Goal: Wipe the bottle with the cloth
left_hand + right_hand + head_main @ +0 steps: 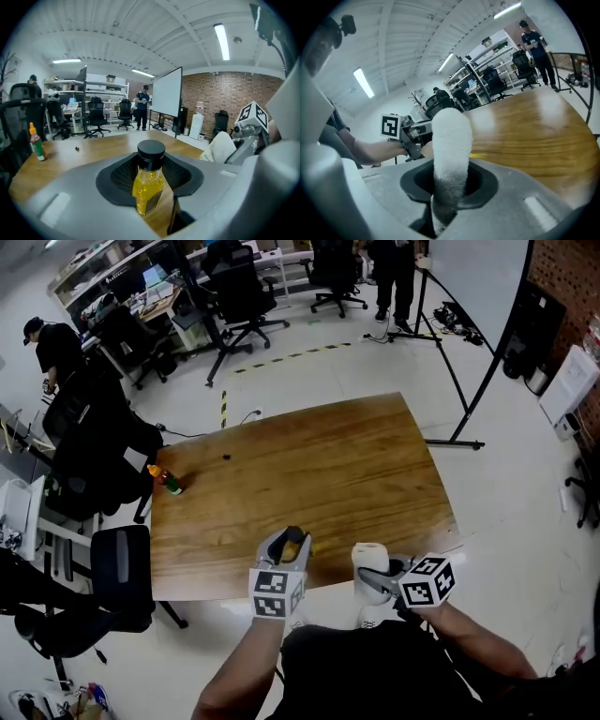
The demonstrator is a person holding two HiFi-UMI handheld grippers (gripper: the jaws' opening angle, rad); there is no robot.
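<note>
In the head view, a wooden table is seen from above. The left gripper is held over the table's near edge. A bottle of yellow liquid is caught between its jaws. Just beside it the right gripper is held near the same edge, with a white cloth in its jaws. Cloth and bottle are close, but no contact can be made out. A small sauce bottle lies well apart at the table's far left edge.

In the left gripper view, the jaws are closed onto the body of the bottle. Its long axis is set nearly upright (with a slight lean). The black cap is uppermost and points away from the camera, above the table. The label is turned partly to the right. The cloth is seen to the right, apart from the bottle.

In the right gripper view, the jaws are clamped on the cloth. It stands up between them as a folded, rounded column. The left gripper is seen beyond it to the left, above the table edge.
</note>
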